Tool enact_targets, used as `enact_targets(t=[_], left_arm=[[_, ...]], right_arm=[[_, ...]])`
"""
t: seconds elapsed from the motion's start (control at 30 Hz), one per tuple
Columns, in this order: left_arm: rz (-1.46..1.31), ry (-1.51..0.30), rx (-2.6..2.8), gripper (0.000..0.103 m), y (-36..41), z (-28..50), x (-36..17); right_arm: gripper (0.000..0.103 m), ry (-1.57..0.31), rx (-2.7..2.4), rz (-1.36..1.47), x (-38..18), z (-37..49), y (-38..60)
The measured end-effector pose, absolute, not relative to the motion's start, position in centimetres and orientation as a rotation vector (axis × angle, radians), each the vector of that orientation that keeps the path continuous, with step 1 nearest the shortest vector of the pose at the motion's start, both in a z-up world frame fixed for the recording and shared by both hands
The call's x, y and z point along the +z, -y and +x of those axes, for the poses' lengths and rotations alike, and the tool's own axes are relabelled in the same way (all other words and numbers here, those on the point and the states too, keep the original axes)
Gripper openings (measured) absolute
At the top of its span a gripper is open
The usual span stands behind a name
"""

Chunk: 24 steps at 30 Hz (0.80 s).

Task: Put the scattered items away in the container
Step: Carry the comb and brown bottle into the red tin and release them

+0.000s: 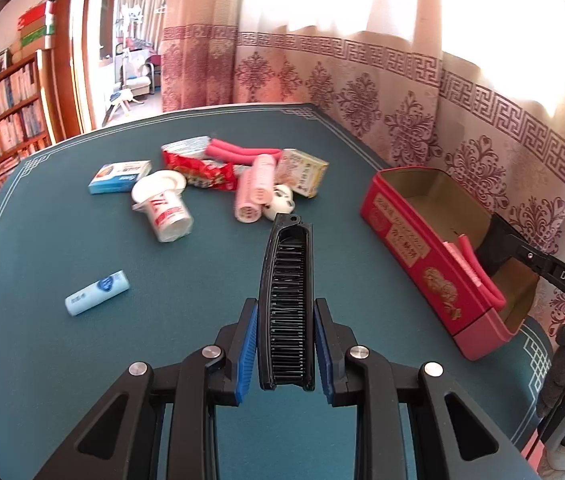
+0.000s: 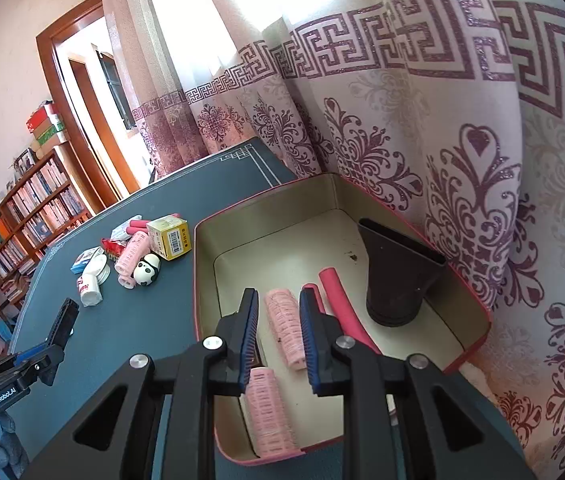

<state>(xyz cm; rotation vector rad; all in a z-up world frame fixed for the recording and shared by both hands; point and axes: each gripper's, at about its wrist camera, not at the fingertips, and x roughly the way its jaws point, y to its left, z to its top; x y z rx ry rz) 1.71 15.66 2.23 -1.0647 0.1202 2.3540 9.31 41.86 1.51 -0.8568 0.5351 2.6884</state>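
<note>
The black comb (image 1: 286, 300) is clamped lengthwise between the blue pads of the left gripper (image 1: 286, 350) and held clear above the green table (image 1: 82, 360). The red tin (image 1: 410, 236) lies to its right. The right gripper (image 2: 279, 340) hangs over the tin with its fingers apart; a pink roller (image 2: 285, 326) lies between them, and contact cannot be told.

Risks:
- The comb's long free end may catch the tin's rim.
- The two grippers may collide over the tin.
- The remaining pile (image 1: 242, 176) sits well apart.
</note>
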Motion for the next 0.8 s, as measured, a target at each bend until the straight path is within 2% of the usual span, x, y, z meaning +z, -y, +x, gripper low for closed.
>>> enact_targets(t=[0.4, 0.8], left_arm=[[-0.96, -0.213, 2.151, 0.028, -27.5, 3.3, 4.7], [-0.978, -0.208, 2.035, 0.028, -33.9, 2.7, 3.9]], right_arm=[[0.024, -0.533, 2.692, -0.778, 2.7, 11.7, -44.0], [0.024, -0.543, 2.673, -0.741, 2.9, 12.4, -45.6]])
